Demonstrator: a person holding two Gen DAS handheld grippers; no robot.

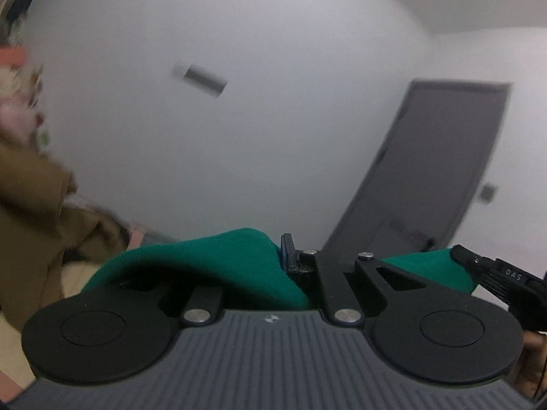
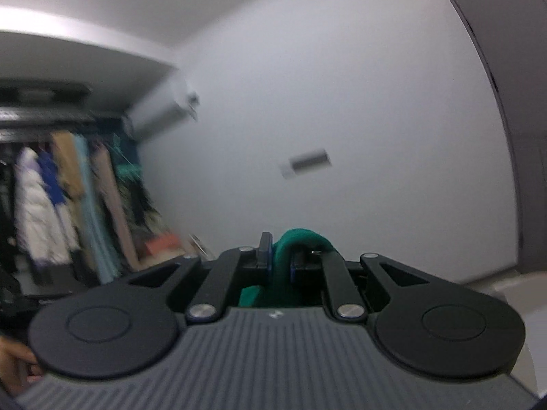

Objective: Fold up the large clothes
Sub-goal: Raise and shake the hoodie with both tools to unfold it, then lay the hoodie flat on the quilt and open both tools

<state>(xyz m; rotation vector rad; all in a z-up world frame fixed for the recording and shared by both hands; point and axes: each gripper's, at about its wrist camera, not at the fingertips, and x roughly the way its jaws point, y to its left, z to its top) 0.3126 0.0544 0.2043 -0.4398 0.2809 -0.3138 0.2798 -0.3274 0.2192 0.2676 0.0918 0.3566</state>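
Both black two-finger grippers, the left gripper (image 1: pixel 290 256) and right gripper (image 2: pixel 278 256), are clenched on a soft green knit garment (image 1: pixel 205 259) at six o'clock, best kept taut and level between them while folding.

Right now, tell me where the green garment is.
The green garment is lifted and pinched in both grippers: the left gripper and the right gripper, in front of the white wall.
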